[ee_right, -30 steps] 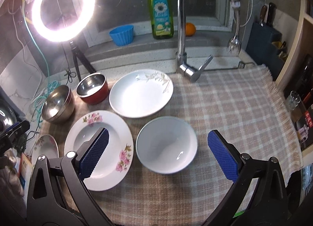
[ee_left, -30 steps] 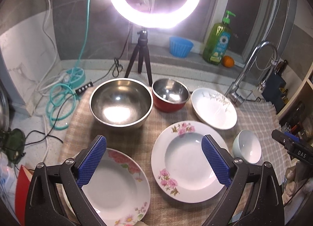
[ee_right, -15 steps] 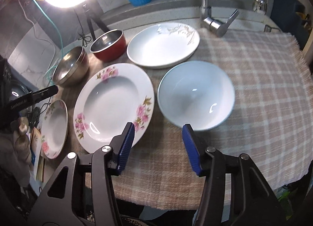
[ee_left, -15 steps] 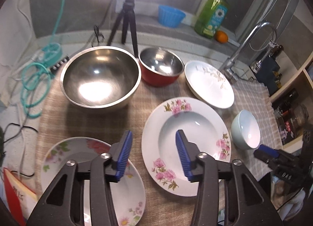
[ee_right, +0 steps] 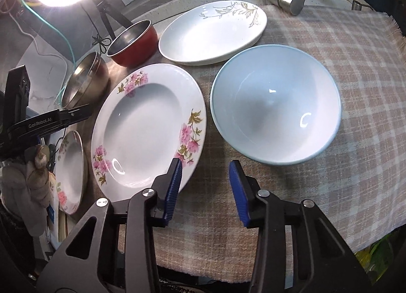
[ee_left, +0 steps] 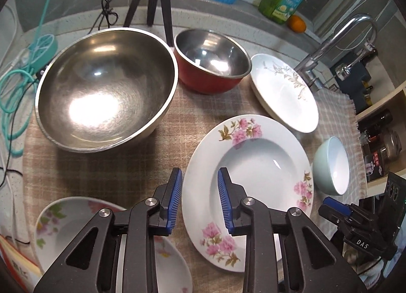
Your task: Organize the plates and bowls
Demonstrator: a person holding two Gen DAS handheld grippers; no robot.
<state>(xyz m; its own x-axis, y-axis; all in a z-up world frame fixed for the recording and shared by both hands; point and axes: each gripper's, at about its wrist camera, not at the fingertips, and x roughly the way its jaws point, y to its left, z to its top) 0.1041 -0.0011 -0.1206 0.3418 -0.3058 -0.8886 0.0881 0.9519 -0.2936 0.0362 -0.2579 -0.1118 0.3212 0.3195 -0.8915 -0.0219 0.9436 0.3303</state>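
The left gripper (ee_left: 199,200) has its fingers narrowed but not pinching; they have just been closing, with only the near rim of the flowered plate (ee_left: 253,166) below the gap. The right gripper (ee_right: 205,186) has also been closing, and nothing sits between its fingers; they hang over the checked cloth (ee_right: 342,140), between the same plate and the pale blue bowl (ee_right: 275,107). Further back stand the steel bowl (ee_left: 106,90), the red bowl (ee_left: 212,62) and the white plate (ee_left: 284,95).

A risk, in my judgement: both grippers aim near one plate and may collide. The glazed rim may also slip from a shallow grip.
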